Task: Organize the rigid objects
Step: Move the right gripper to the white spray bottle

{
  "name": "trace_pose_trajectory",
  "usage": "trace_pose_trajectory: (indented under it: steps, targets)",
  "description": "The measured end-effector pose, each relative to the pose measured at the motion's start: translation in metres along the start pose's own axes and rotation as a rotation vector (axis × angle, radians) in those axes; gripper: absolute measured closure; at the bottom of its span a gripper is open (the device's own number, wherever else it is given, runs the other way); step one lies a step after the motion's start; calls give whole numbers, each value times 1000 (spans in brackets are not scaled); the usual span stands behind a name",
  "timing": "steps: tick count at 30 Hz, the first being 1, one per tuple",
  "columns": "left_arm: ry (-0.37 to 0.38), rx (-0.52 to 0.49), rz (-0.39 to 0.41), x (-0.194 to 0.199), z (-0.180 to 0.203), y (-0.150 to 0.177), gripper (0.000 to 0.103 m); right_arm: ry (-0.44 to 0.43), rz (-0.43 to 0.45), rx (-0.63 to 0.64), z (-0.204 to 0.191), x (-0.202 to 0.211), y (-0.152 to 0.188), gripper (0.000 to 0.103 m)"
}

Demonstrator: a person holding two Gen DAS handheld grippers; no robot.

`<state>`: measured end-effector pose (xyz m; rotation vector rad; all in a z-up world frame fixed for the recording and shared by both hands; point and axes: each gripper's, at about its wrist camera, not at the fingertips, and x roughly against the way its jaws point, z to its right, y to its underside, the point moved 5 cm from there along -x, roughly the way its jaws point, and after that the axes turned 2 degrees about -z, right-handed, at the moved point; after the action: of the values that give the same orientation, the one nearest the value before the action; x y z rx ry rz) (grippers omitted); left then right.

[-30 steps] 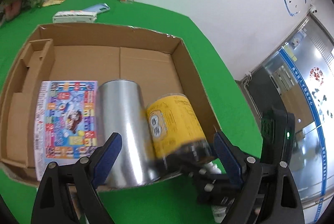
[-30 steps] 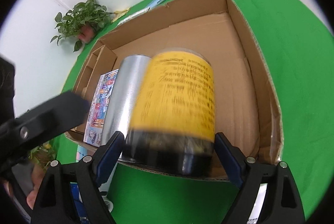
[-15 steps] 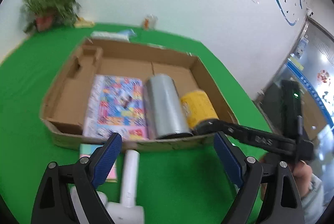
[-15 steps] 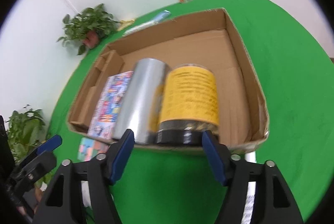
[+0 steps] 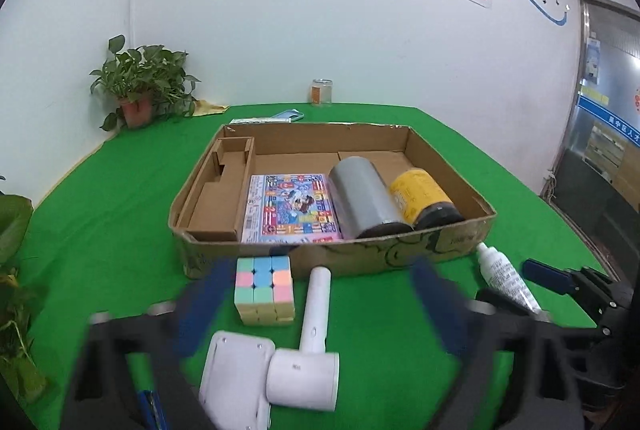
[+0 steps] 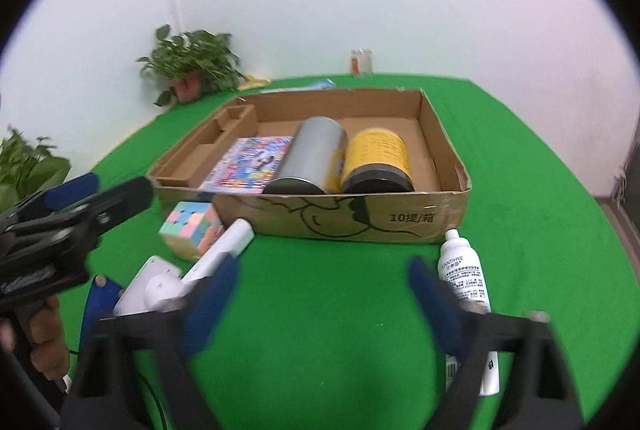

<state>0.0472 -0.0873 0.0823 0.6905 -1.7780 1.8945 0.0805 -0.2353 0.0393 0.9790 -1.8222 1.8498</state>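
Observation:
A silver can (image 5: 364, 193) and a yellow can (image 5: 420, 193) lie side by side in the cardboard box (image 5: 332, 262), next to a colourful booklet (image 5: 290, 205). In front of the box are a pastel cube (image 5: 264, 290), a white handheld device (image 5: 316, 310) and a white spray bottle (image 6: 464, 278). My left gripper (image 5: 320, 294) hovers over the cube and the device, its jaws closing and blurred, touching neither. My right gripper (image 6: 320, 278) hangs over bare green cloth left of the bottle, its jaws closing on nothing.
Behind the box stand a potted plant (image 5: 140, 89), a glass jar (image 5: 321, 91) and a blue phone case (image 5: 288, 116). More leaves (image 5: 12, 270) crowd the table's left edge. A hand (image 6: 44, 334) holds the left gripper's handle.
Both grippers have pulled back from the box toward the table's front. The yellow can, earlier between the right jaws, now lies free beside the silver can. Both pairs of jaws have narrowed.

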Motion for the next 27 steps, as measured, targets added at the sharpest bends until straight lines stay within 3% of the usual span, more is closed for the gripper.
trace_pose_trajectory:
  steps: [1, 2, 4, 5, 6, 7, 8, 12, 15, 20, 27]
  targets:
    - [22, -7, -28, -3, 1, 7, 94, 10, -2, 13, -3, 2, 3, 49]
    - [45, -1, -60, -5, 1, 13, 100, 11, 9, 24, -6, 4, 6, 48]
    - [43, 0, -63, 1, -3, 18, 100, 2, 60, 21, -9, 14, 8, 34]
    - [26, -13, -47, 10, -4, 18, 86, 3, 76, 16, -10, 18, 9, 13]
    - [9, -23, -35, 19, -6, 17, 69, -6, 92, 10, -13, 22, 9, 4]
    - [-6, -22, -28, 26, -9, 16, 11, -25, 103, 8, -15, 25, 9, 3]
    - [-35, -6, -13, 36, -14, 14, 3, -35, 105, 8, -16, 28, 9, 3]
    - [-39, 12, -14, 56, -25, 4, 1, -77, 67, -15, -22, 28, 10, 3]
    - [-107, 32, -22, 60, -33, 3, 1, -86, 69, -14, -28, 31, 14, 3]
    - [-92, 67, -62, 51, -28, 22, 1, -96, 41, -20, -31, 30, 28, 3]
    - [-77, 38, -127, 20, -10, 54, 1, -67, 4, -26, -29, 22, 47, 3]
